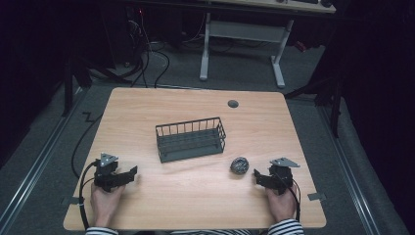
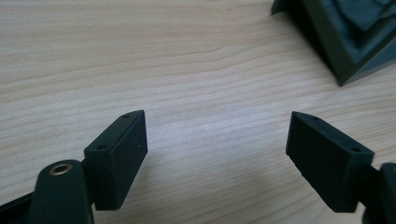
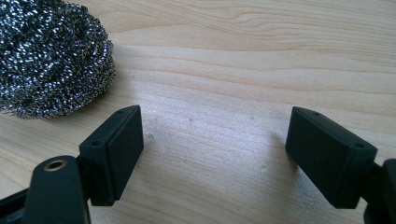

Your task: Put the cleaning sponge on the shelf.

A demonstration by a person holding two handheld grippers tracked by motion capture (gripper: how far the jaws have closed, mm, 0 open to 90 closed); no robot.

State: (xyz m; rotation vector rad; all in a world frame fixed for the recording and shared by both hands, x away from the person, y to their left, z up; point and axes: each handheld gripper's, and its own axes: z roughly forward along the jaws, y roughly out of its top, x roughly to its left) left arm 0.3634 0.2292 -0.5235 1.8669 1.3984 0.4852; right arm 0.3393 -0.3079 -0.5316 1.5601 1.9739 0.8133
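Black jaws of the right gripper (image 1: 259, 177) stand wide apart with nothing between them, low over the wooden table (image 1: 195, 196) near its right front edge. In the right gripper view, the pads (image 3: 116, 154) frame only bare wood, and the steel wool scourer (image 3: 49, 58) lies just beyond the left pad, off the line of the jaws. In the high view, the scourer (image 1: 239, 165) rests on the table just beside this gripper, a little to its left and farther away. The left gripper (image 1: 128, 175) is also wide open and empty, resting near the left front edge, well apart from the scourer.

Farther out, the dark wire basket (image 1: 191, 139) stands in the middle of the table, and it looks empty. In the left gripper view, a corner of the basket (image 2: 345, 42) shows at the far right.

I think the scourer is the thing to pick up. The risk is that the gripper moves straight forward and only pushes the light, springy ball away. A shallow pinch on its loose wires could also slip.
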